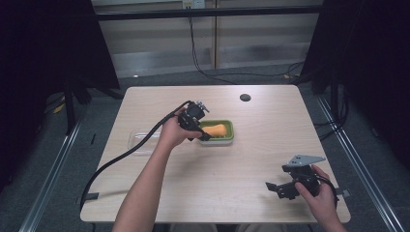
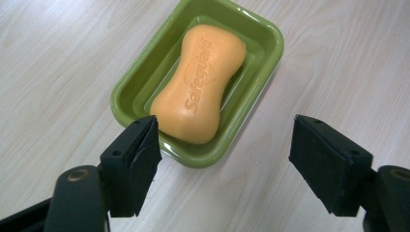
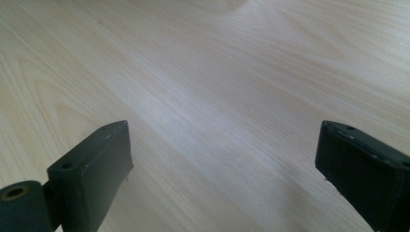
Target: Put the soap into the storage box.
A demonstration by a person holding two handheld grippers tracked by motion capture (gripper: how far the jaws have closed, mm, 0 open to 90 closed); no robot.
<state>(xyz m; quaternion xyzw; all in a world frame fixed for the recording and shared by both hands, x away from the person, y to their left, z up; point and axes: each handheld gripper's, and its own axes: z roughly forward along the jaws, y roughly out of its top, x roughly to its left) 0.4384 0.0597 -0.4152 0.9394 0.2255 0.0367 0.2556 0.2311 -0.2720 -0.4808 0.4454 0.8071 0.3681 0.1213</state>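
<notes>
An orange bar of soap (image 2: pixel 199 84) (image 1: pixel 216 129) lies in a green soap dish (image 2: pixel 263 63) (image 1: pixel 230 126) near the middle of the table. My left gripper (image 2: pixel 225 159) (image 1: pixel 202 133) hovers just above the dish's near end, open, its jaws wide apart with nothing between them. Its left jaw sits over the dish's rim by the soap's end. Near the table's front right corner, my right gripper (image 3: pixel 222 169) (image 1: pixel 278 187) is open over bare wood, holding nothing.
A clear plastic lid or tray (image 1: pixel 140 140) lies left of the dish, partly under the left hand. A small black round disc (image 1: pixel 245 97) sits at the table's far side. The left gripper's cable (image 1: pixel 121 157) trails off the front left.
</notes>
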